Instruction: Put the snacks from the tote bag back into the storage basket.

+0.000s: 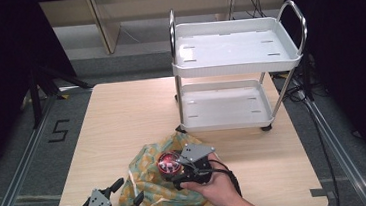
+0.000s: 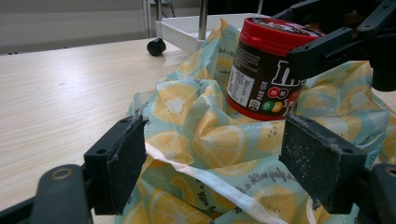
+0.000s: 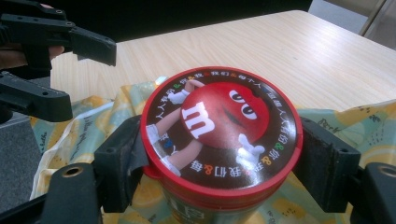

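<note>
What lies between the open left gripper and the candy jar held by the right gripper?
Crumpled lemon-print cloth fills the stretch from left gripper to candy jar, seen in the left gripper view.

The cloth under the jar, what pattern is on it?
Yellow lemon slices on pale blue cloth, clearest in the left gripper view.

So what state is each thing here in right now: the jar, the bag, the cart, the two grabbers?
Candy jar: upright on the bag, red lid on.
Lemon-print bag: crumpled flat on the table.
Right gripper: shut on the jar's lid.
Left gripper: open, jaws either side of the bag's edge.
White cart: both shelves bare.
</note>
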`<state>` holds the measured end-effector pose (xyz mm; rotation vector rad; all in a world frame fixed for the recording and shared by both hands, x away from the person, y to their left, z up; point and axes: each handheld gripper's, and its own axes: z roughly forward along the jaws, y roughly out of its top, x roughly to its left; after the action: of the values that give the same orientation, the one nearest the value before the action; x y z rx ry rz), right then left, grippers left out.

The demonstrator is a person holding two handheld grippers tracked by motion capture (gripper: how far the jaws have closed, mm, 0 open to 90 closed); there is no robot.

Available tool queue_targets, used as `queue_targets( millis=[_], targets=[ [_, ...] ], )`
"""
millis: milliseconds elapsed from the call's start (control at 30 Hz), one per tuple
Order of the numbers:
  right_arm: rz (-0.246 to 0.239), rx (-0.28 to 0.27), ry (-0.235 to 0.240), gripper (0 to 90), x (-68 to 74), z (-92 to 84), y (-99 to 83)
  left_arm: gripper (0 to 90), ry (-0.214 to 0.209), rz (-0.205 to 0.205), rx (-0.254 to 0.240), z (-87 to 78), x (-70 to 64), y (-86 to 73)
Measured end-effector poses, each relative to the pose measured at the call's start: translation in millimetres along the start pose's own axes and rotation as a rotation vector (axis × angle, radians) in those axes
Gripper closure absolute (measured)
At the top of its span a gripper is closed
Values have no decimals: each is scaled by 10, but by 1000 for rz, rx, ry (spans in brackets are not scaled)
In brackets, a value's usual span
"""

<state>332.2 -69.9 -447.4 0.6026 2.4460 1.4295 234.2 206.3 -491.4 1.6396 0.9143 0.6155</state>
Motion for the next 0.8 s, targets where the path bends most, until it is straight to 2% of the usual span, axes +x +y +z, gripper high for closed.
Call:
queue_targets(
  millis=[33,167,200,300,333,800],
  targets=[
    [-33,-6,1,260,-23,-2,6,216,0,1,0,0,1,0],
    [-25,-3,-4,260,-31,-19,12,216,0,1,0,-1,1,1],
    [-17,-2,-4,260,-27,-25,15,216,6,-13,-1,-3,-8,-2],
    [-29,-9,0,260,-34,-25,24,216,6,-13,-1,-2,-7,-2],
    [-25,-10,-12,260,-39,-38,30,216,-1,0,-4,1,1,-1],
    [-25,-10,-9,260,-53,-51,41,216,3,-10,-6,-3,-5,-3]
  ],
)
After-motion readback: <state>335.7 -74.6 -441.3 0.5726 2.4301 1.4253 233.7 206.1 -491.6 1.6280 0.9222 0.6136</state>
